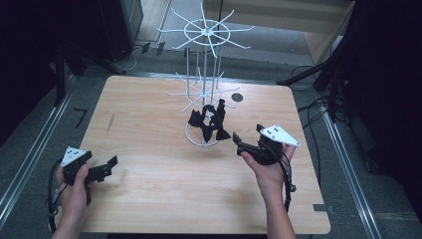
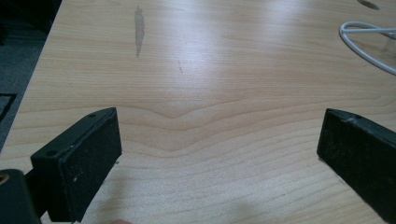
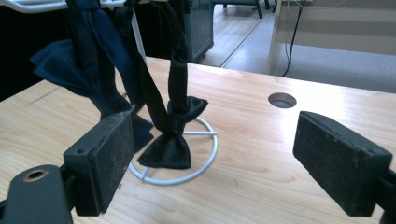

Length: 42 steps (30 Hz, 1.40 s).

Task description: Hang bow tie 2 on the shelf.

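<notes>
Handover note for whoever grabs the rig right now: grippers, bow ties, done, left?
Left gripper: open, empty, low over the table at its near left, away from the rack.
Right gripper: open, nothing between the jaws, just right of the rack base, pointing at the ties.
White wire rack: stands at the table's far middle. Black bow ties hang by their straps from its lower arms, over the ring base.
Done: those ties are hung.
Left: I see no loose ties on the table; check the hang.
</notes>
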{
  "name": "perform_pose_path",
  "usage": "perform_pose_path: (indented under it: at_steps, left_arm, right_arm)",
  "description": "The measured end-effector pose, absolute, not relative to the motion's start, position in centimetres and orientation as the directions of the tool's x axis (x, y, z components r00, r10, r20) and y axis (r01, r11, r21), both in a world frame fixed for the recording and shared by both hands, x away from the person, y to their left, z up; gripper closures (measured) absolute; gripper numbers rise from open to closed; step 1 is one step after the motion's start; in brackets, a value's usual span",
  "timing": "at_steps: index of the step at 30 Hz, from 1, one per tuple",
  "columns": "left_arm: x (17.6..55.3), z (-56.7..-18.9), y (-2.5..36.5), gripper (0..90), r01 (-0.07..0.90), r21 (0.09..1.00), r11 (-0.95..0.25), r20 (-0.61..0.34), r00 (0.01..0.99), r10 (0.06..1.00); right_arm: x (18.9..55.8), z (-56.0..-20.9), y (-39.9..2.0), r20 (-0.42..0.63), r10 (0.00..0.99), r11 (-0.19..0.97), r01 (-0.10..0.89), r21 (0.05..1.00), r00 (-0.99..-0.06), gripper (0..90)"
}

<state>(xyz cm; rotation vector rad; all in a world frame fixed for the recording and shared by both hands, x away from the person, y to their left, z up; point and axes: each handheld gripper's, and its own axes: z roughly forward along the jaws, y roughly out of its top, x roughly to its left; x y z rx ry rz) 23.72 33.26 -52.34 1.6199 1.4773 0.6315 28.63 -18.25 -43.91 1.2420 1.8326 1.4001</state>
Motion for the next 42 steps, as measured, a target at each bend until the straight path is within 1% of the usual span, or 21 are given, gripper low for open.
perform_pose_path:
  at_steps: [15,42]
  left_arm:
    - [23.7,-52.3,33.2,0.2,0.55,0.834,0.04,-0.165,0.179,0.97]
    - [23.7,-52.3,33.2,0.2,0.55,0.834,0.039,-0.165,0.18,0.97]
  right_arm:
    - [27.4,-45.4,-20.7,0.127,0.891,0.048,0.37,0.928,-0.435,2.6]
    - [25.3,-48.5,-25.0,0.152,0.909,0.025,0.414,0.91,-0.389,1.6]
